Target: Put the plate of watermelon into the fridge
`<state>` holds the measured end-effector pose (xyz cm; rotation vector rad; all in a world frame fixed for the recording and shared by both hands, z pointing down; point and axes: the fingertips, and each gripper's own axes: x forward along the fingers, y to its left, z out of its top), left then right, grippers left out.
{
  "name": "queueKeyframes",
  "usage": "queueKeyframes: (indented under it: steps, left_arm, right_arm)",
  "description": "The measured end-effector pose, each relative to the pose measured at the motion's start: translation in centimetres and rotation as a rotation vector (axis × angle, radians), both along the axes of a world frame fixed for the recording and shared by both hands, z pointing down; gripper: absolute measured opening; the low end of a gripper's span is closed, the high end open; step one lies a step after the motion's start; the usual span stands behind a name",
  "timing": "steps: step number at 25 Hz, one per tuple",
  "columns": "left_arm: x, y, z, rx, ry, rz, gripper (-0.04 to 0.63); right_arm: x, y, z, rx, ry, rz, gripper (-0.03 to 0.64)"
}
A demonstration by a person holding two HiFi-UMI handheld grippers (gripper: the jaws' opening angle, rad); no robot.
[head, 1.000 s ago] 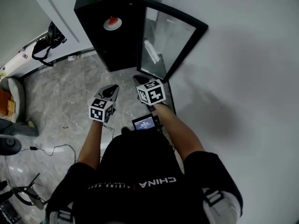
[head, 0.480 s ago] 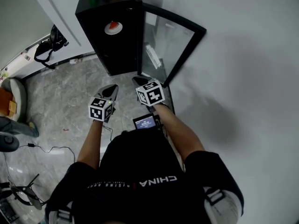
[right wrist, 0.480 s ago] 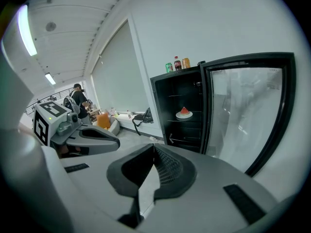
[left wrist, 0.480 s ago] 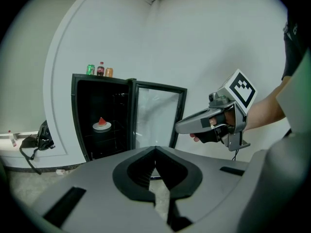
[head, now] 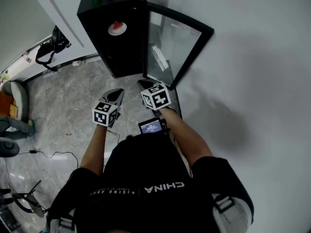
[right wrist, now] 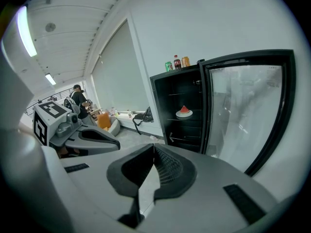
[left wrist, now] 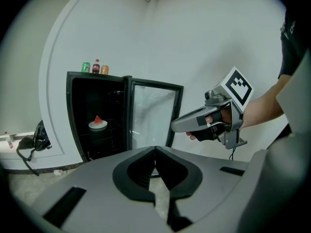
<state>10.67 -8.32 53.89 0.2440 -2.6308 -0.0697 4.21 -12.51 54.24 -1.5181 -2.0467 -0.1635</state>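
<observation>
The white plate with a red watermelon wedge [head: 116, 27] [left wrist: 97, 123] [right wrist: 184, 112] rests on a shelf inside the black fridge [head: 112, 38], whose glass door [head: 172, 42] stands open to the right. Both grippers hang in front of the fridge, well short of it. My left gripper [head: 115, 94] [left wrist: 155, 152] is shut with nothing in it. My right gripper [head: 146, 84] [right wrist: 153, 149] is also shut and empty, just right of the left one, near the lower corner of the door.
Several drink cans and bottles [left wrist: 95, 67] stand on top of the fridge. A black bag [head: 48, 45] lies by the wall at left. Cables [head: 53, 154] and a tripod foot [head: 26, 198] lie on the marble floor at lower left. A white wall [head: 252, 81] runs along the right.
The head view has shifted slightly; the grippers stay at nearly the same spot in front of the fridge. The plate has not moved.
</observation>
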Motion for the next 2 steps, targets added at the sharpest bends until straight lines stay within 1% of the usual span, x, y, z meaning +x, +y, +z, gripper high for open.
queueKeyframes:
  steps: [2]
  left_arm:
    - [-0.13,0.17,-0.08,0.002,-0.001,-0.004,0.012]
  right_arm:
    - [-0.18,0.11,-0.07,-0.004,0.000,-0.001,0.017]
